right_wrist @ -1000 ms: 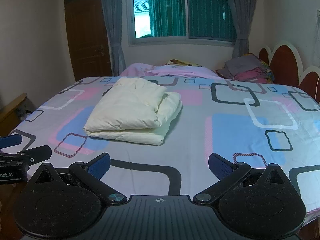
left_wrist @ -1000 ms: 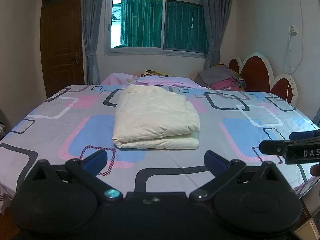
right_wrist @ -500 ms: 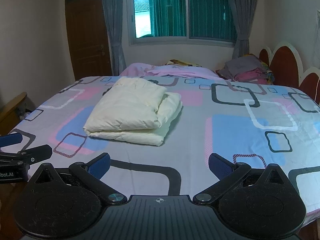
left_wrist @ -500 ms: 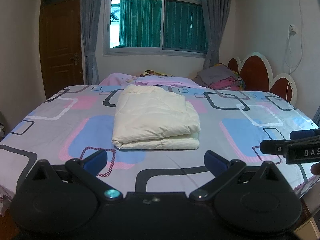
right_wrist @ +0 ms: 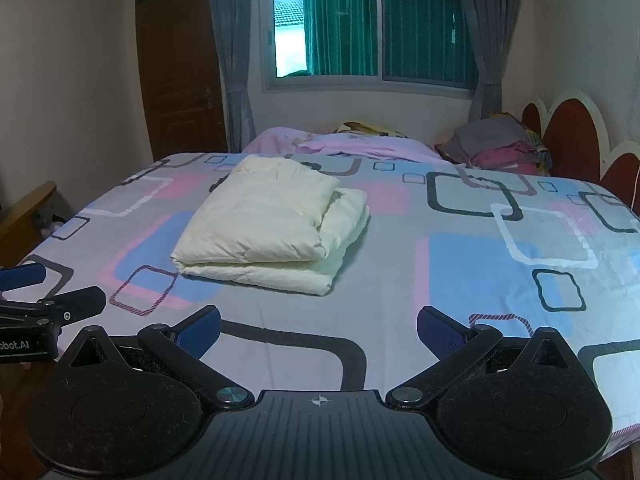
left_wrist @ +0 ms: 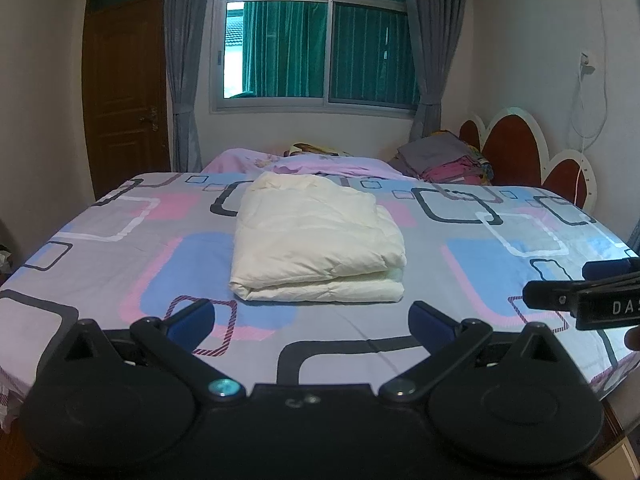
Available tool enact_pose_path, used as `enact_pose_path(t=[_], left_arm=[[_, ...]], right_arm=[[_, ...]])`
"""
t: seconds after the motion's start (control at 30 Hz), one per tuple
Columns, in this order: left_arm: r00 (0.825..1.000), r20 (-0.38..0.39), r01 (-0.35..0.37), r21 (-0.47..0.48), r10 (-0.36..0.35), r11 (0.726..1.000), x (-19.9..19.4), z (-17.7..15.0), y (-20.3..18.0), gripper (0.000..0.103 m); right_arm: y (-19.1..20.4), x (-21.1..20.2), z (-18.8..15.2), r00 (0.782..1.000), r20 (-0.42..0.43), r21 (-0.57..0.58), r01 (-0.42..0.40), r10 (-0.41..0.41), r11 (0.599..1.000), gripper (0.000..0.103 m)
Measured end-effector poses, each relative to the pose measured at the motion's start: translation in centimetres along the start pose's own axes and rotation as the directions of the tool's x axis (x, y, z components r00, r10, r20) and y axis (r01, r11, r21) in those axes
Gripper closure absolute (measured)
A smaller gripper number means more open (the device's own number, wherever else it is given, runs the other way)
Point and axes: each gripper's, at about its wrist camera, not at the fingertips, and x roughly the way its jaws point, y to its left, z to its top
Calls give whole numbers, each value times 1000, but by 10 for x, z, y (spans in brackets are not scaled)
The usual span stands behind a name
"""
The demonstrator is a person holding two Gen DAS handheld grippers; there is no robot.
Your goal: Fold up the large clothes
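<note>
A cream padded garment (left_wrist: 316, 240) lies folded into a thick rectangle in the middle of the bed (left_wrist: 100, 248); it also shows in the right wrist view (right_wrist: 272, 224). My left gripper (left_wrist: 312, 320) is open and empty, held near the bed's front edge, apart from the garment. My right gripper (right_wrist: 318, 330) is open and empty too, at the front edge, to the right of the garment. Each gripper shows at the side of the other's view: the right one (left_wrist: 580, 296) and the left one (right_wrist: 40, 300).
A pink blanket (left_wrist: 320, 162) and a pile of folded clothes (left_wrist: 444, 158) lie at the bed's far side near the red headboard (left_wrist: 516, 148). A brown door (left_wrist: 124, 92) stands at the back left. A wooden piece (right_wrist: 24, 208) stands left of the bed.
</note>
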Motion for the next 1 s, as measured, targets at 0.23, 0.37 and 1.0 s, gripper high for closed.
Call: enact_pose_path(t=[0.23, 0.37, 1.0], left_arm=[[1000, 2, 0, 3, 0, 1000, 2, 0, 0, 0], [1000, 5, 2, 7, -2, 1000, 1, -1, -1, 0], [1000, 9, -3, 5, 3, 1000, 0, 1, -2, 0]], right_arm=[[-2, -1, 0, 1000, 1, 0, 0, 0, 1000, 0], [-3, -2, 0, 1000, 1, 1, 1, -1, 1000, 0], [-2, -3, 1, 1000, 1, -1, 0, 0, 1000, 0]])
